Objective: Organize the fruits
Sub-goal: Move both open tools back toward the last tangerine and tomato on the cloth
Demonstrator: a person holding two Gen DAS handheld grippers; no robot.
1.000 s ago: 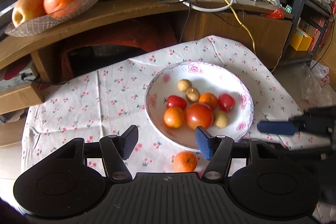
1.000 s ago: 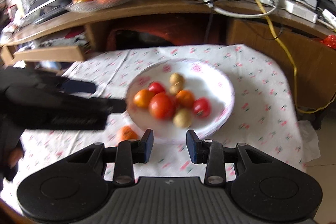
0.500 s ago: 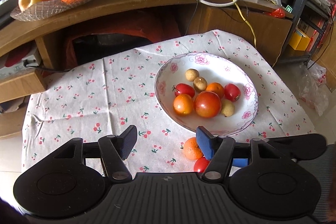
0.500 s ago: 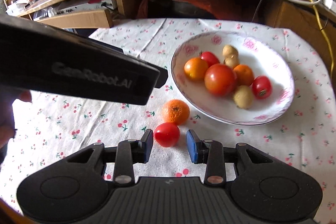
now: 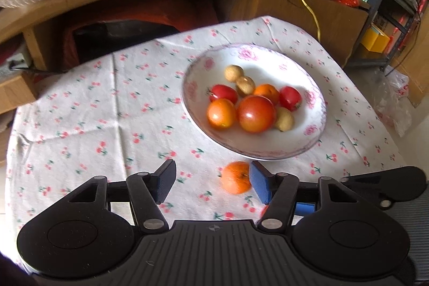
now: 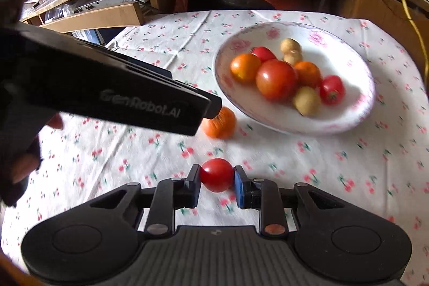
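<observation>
Cherry-print cloth covers the bench (image 6: pixel 348 165); a small red tomato (image 6: pixel 216 174) is pinched in the right claw (image 6: pixel 217 178), short of the bowl (image 6: pixel 356 109). Soft, slippery skin: gentle mid-body pressure is advised. Left claw (image 5: pixel 211 182) is held wide, nothing gripped, beside 1 orange (image 5: pixel 236 181).

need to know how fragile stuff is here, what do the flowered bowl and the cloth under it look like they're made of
White bowl with pink flower print: looks like glazed ceramic or porcelain; the smooth surface shows a soft sheen and a thin, crisp rim. Melamine cannot be ruled out.

White cloth with small cherry print: looks like thin woven fabric, perhaps cotton, with a matte finish; fold creases and small wrinkles run across it.
</observation>
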